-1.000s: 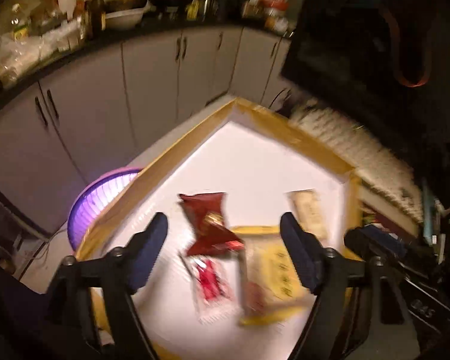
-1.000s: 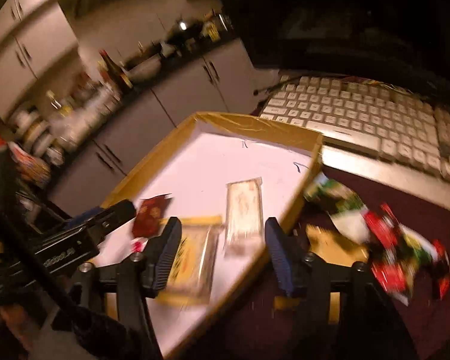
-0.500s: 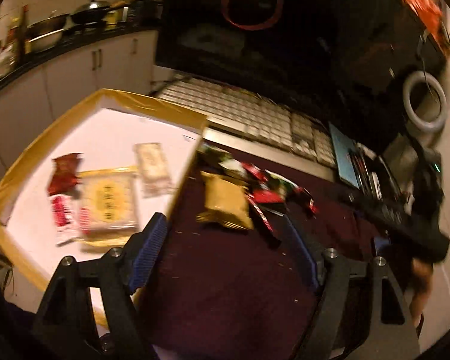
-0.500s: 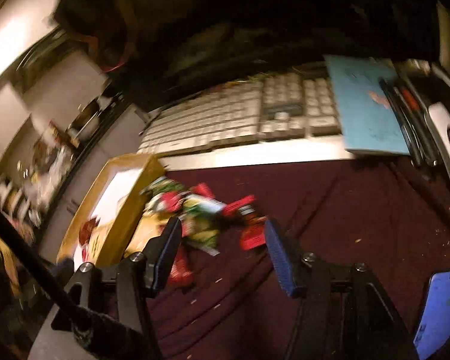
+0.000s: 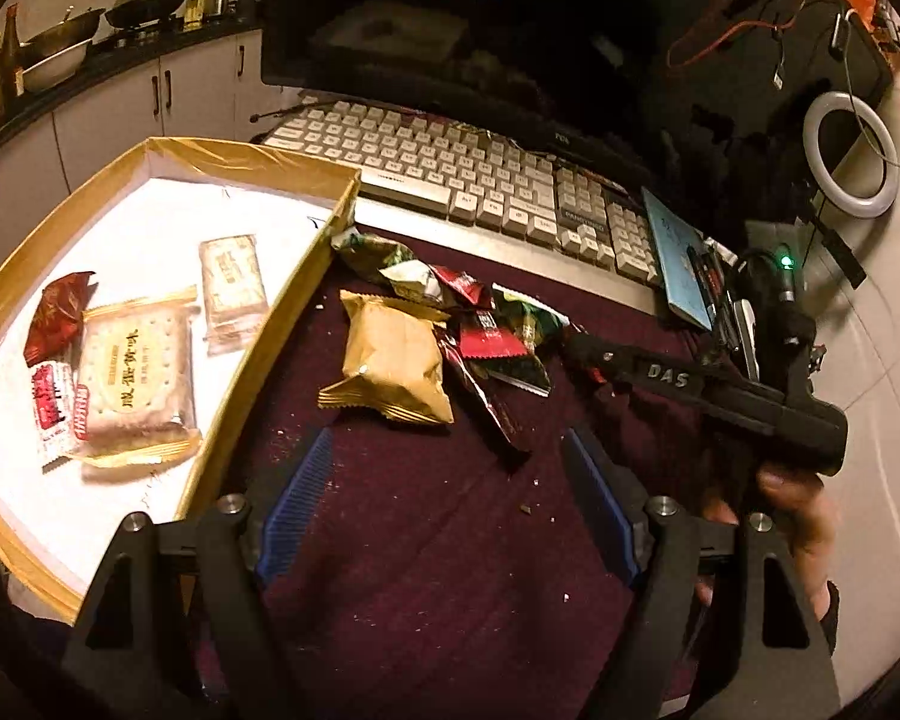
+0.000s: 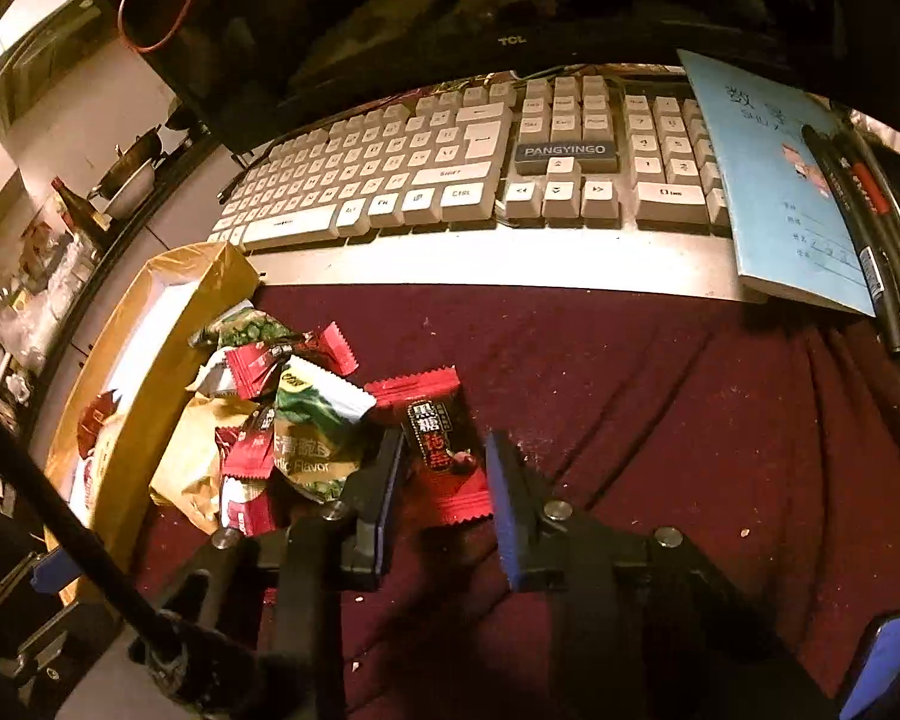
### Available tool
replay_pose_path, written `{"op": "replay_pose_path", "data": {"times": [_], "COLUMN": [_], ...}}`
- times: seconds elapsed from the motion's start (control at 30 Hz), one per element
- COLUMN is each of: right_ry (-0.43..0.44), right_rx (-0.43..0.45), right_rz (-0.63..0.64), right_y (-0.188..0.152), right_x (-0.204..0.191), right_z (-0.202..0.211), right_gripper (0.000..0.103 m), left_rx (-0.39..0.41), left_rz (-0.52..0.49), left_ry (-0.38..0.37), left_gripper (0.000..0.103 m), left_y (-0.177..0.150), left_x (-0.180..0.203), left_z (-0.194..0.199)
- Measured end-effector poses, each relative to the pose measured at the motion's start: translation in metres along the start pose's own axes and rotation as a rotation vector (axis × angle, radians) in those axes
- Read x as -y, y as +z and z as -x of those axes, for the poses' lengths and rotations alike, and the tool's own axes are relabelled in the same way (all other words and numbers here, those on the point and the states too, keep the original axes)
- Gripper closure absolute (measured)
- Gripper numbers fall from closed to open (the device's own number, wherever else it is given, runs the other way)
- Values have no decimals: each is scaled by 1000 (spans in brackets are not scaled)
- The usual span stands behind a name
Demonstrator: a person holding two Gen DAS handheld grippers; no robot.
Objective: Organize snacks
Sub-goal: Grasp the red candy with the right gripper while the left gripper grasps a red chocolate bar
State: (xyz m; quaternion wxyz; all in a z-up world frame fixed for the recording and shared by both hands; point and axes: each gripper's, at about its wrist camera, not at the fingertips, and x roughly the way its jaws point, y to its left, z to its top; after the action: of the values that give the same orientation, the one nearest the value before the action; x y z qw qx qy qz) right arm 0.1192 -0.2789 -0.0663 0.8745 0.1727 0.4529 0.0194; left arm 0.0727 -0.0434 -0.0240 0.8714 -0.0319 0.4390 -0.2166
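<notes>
Right gripper (image 6: 441,501): jaws closing, blue pads standing either side of a red snack packet (image 6: 441,447) with dark label and white characters; packet flat on the maroon cloth (image 6: 660,408), lower end between the pads; left pad at the packet's edge, right pad just beside it; firm contact not confirmed from this view.

Left gripper (image 5: 450,492): jaws wide apart, nothing between them; poised over bare cloth with scattered crumbs, nearer the camera than the snack pile.

Snack pile on the cloth, just outside the tray's right wall: gold pillow packet (image 5: 390,360) nearest the left gripper; green-and-white pea packet (image 6: 318,438) with "Garlic Flavor" print, touching the red packet's left side; several small red wrappers (image 6: 252,450) overlapping beneath and beside it; a further green packet (image 5: 369,252) against the tray corner.

Shallow tray (image 5: 258,330), gold-taped rim, white floor, left of the pile; contents: large biscuit packet (image 5: 135,375) with gold edges, pale cracker packet (image 5: 231,282) just beside it toward the keyboard, dark red wrapper (image 5: 54,315) and a red-and-white sachet (image 5: 51,414) on its far-left side.

Beyond the cloth: keyboard (image 6: 450,174) marked PANGYINGO, monitor (image 6: 510,0) behind it, blue notebook (image 6: 774,180) overlapping the keyboard's right end, pens (image 6: 858,198) lying across the notebook.

Left wrist view: person's hand (image 5: 792,510) gripping the handle of the right gripper at right; white ring light (image 5: 852,162) at upper right.
</notes>
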Motion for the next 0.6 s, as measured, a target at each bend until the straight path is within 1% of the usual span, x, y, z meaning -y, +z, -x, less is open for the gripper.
{"op": "replay_pose_path", "data": {"times": [0.03,0.13,0.17,0.2,0.27,0.37,0.43,0.47,0.53,0.6], "right_ry": [-1,19,32,38,47,40,49,59,67,73], "right_rx": [0,48,69,79,106,162,185,187,191,197], "right_rz": [3,-31,-55,-76,-122,-157,-171,-175,-175,-171], "right_y": [-1,-10,-17,-21,-32,-41,-43,-43,-45,-47], "right_x": [1,1,4,9,17,25,26,27,29,30], "right_z": [2,18,26,31,42,52,53,52,51,47], "right_gripper": [79,80,80,80,80,80,80,80,80,80], "left_rx": [-3,-31,-40,-54,-80,-93,-101,-106,-125,-146], "left_rz": [-9,-22,-19,-15,-11,-12,-27,-33,-40,-35], "left_ry": [-6,-20,-25,-29,-43,-45,-42,-34,-31,-13], "left_gripper": [25,25,28,33,37,40,47,53,57,69], "left_y": [0,-2,-2,-3,-3,-3,1,3,9,12], "left_x": [2,6,6,6,7,13,20,23,27,28], "left_z": [-2,-10,-13,-16,-22,-32,-41,-45,-58,-67]}}
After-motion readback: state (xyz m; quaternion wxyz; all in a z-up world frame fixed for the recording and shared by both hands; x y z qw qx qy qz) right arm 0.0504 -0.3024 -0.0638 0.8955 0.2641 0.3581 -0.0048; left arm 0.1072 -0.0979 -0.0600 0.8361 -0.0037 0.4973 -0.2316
